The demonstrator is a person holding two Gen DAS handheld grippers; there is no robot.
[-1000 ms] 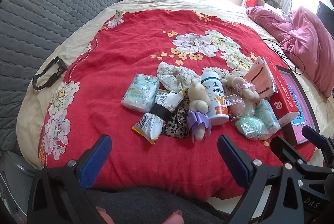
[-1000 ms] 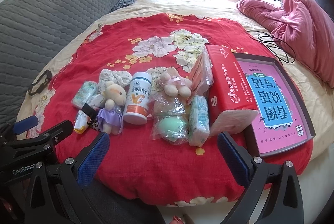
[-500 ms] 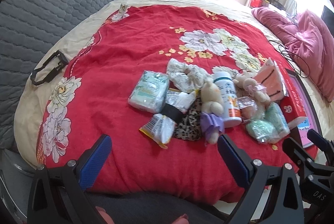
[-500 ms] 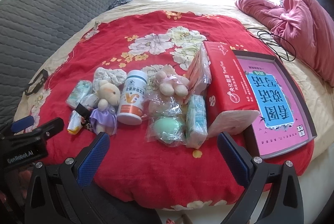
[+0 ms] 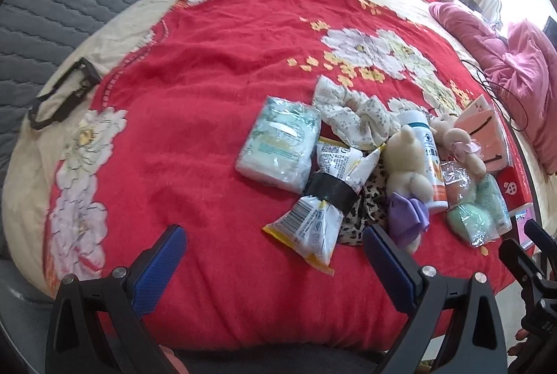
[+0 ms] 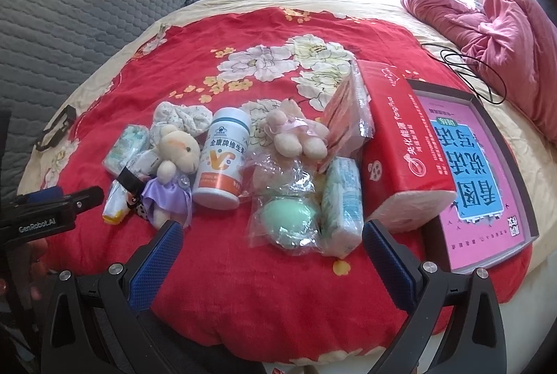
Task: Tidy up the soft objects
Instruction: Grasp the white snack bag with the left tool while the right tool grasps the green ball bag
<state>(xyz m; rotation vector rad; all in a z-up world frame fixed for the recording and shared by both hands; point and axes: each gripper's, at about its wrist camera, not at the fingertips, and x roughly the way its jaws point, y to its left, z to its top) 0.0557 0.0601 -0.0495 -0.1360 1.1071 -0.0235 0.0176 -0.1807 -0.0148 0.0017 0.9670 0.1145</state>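
While nothing is yet picked up, I hold my left claw spread wide and empty over the near edge of the red blanket, the banded snack packet just ahead of it and the tissue pack beyond that. Rightward lie the purple-dressed bear, the white bottle, the bagged green sponge and the red tissue box beside the pink tray. My right claw gapes empty before the sponge, so I judge sorting is only starting: next, close on one soft piece and carry it off.

"GenRobot.AI" on left gripper (white lettering).
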